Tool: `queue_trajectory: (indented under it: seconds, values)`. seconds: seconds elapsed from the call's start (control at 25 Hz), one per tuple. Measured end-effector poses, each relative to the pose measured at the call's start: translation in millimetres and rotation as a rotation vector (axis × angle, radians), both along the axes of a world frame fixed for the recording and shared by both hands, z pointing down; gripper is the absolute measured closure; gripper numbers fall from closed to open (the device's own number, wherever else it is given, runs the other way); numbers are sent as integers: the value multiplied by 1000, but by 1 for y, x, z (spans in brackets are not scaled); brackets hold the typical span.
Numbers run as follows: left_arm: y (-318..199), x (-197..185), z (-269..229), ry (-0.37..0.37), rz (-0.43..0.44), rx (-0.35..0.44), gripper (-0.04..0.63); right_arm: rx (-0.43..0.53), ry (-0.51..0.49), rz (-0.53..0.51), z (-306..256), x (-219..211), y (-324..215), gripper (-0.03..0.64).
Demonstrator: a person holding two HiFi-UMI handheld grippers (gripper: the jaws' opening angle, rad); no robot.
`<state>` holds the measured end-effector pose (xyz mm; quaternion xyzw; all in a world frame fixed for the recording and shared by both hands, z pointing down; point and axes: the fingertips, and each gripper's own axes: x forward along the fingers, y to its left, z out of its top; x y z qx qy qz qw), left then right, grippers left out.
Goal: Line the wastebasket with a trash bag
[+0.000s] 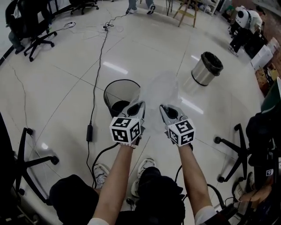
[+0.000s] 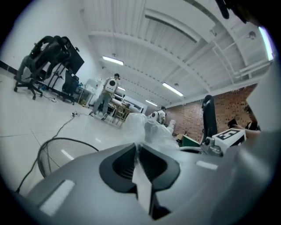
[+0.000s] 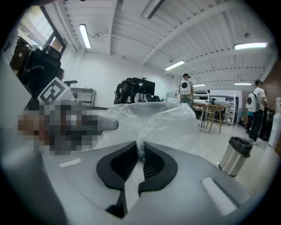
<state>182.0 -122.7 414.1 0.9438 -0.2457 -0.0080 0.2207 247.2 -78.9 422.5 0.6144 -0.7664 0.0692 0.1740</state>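
Note:
A clear plastic trash bag (image 1: 161, 90) hangs in the air between my two grippers, above the floor and just right of a black wire-mesh wastebasket (image 1: 121, 94). My left gripper (image 1: 138, 105) is shut on the bag's left edge, and the film (image 2: 147, 129) bunches out past its closed jaws. My right gripper (image 1: 163, 107) is shut on the bag's right edge, where the plastic (image 3: 162, 118) billows ahead of it. The wastebasket's rim (image 2: 61, 145) shows low at the left in the left gripper view. Both grippers are held up at about the same height, side by side.
A steel bin with a black liner (image 1: 206, 68) stands on the floor at the right, also seen as the steel bin (image 3: 235, 156). A black cable (image 1: 94, 88) runs past the wastebasket. Office chairs (image 1: 30, 30) and a wooden stool (image 1: 186, 13) stand farther off, and people walk at the back.

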Motion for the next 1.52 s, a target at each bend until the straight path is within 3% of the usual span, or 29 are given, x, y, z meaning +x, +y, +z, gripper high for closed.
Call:
queue_trajectory:
  seconds: [0.28,0.52,0.68,0.76,1.0,1.28,1.52]
  values:
    - [-51,-75,-38,88,-161,-16,583,63,22,-96,-49,-60,-48,614]
    - [-80,-115,-40,40,-199,37,583,94,0,-134,-53,-88,-85,614]
    - [-111,-128,3,-56,-210,-32,583,41,-40,-120,-13,-74,-105,614]
    - [-120,-130,16,-90,-213,-28,583,23,-65,-117,7,-66,-113,614]
    - [-144,-149,31,-83,-228,-55,583,-106,-161,-240,51,-91,-135,614]
    - [-184,-147,67,-305,-180,-20,583,-254,-188,3,93,-27,-159,614]
    - [-163,-144,94,-352,-114,-66,583,-377,-159,-17,124,-3,-130,591]
